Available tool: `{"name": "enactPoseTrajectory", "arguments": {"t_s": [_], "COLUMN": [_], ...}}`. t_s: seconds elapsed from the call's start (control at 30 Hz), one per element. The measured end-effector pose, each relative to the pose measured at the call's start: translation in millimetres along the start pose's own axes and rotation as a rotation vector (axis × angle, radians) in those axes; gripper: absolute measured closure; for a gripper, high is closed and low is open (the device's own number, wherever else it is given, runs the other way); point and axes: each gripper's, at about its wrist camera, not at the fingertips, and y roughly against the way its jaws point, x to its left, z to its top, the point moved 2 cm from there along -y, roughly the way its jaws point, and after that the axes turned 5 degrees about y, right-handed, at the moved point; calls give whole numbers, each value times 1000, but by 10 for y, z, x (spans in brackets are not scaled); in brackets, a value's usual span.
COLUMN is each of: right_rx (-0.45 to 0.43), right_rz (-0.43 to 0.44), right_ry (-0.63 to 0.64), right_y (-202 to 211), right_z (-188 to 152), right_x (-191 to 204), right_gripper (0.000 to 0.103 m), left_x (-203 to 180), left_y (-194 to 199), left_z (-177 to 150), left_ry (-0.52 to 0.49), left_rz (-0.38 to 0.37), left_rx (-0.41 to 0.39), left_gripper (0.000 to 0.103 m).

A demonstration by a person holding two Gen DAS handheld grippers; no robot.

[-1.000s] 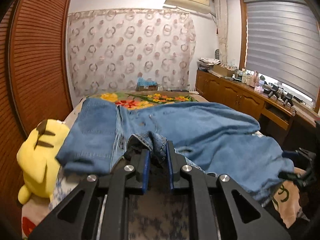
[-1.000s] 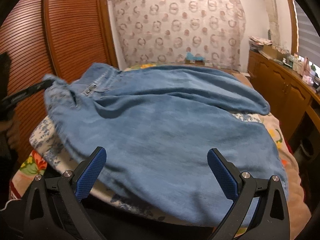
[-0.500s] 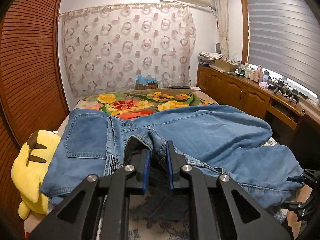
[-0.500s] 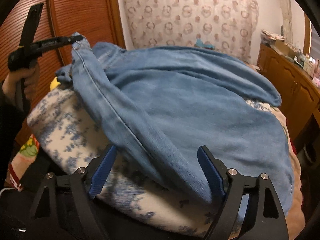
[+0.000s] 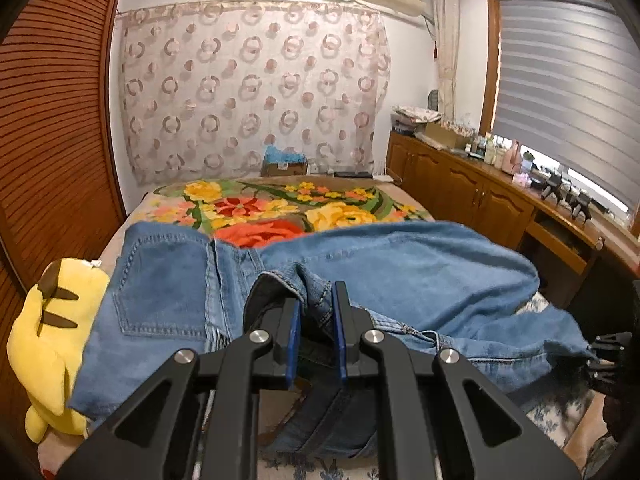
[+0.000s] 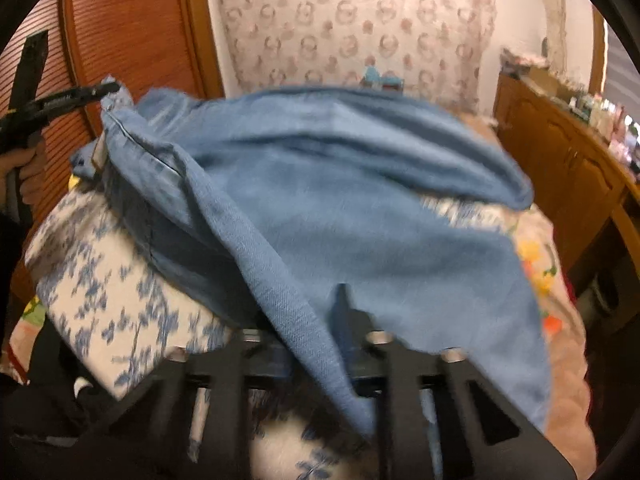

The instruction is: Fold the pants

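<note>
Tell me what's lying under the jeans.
Under the jeans show a blue-and-white floral quilt and a bright flowered blanket. Whatever lies beneath their middle is covered.

The right wrist view was motion-blurred throughout. The jeans draped over the right gripper, hiding its left finger and both pads. Cabinet-top items were too blurred to identify. In the left wrist view, the frame edge cut off the plush toy, and the jeans hid the bed beneath them.
</note>
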Motion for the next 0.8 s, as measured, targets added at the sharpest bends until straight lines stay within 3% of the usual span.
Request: {"name": "enactPoseTrajectory", "arguments": {"t_s": [0.33,0.8], "right_rx": [-149,-238], "right_rz": [-52,-81], "right_ry": [29,118], "right_y": [133,-114], "right_z": [837,1811], "right_x": [-234,-333], "right_gripper": [97,99], "left_x": [150,415], "left_y": [29,-398], "left_z": [411,740], "left_ry": [33,50], "left_rz": [18,43], "left_rx": [-35,35], "left_gripper": [91,91]}}
